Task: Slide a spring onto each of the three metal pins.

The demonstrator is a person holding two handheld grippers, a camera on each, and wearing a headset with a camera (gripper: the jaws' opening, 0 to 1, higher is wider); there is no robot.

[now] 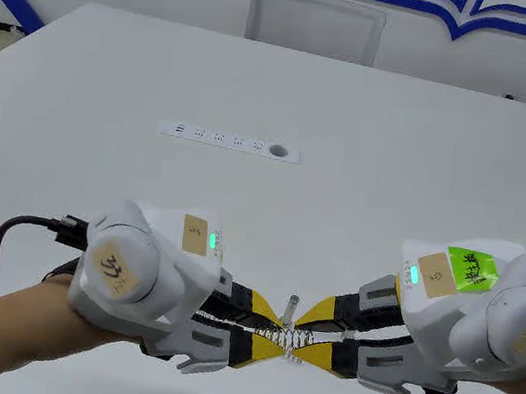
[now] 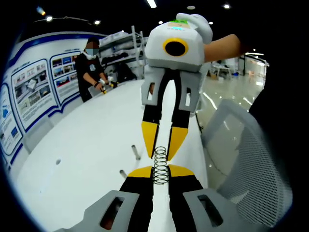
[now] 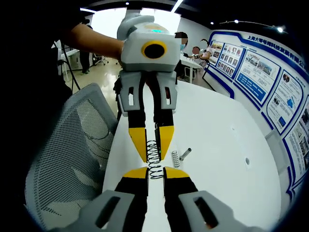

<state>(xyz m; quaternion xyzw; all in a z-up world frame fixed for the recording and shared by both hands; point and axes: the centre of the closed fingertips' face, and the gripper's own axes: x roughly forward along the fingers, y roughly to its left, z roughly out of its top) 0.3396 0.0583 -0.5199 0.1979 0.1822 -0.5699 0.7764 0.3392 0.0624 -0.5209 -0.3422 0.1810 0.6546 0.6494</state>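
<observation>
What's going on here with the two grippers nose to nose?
A person holds two grippers tip to tip over the white table. The left gripper and the right gripper each pinch one end of the same spring. A metal pin and a second spring sit just beyond. The held spring is on no pin yet.

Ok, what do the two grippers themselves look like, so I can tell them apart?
The left gripper and right gripper both have white moulded bodies, grey brackets and black tongs tipped in yellow, each with a small green light. The left carries tan handwritten labels and a black cable; the right adds a bright green sticker.
</observation>
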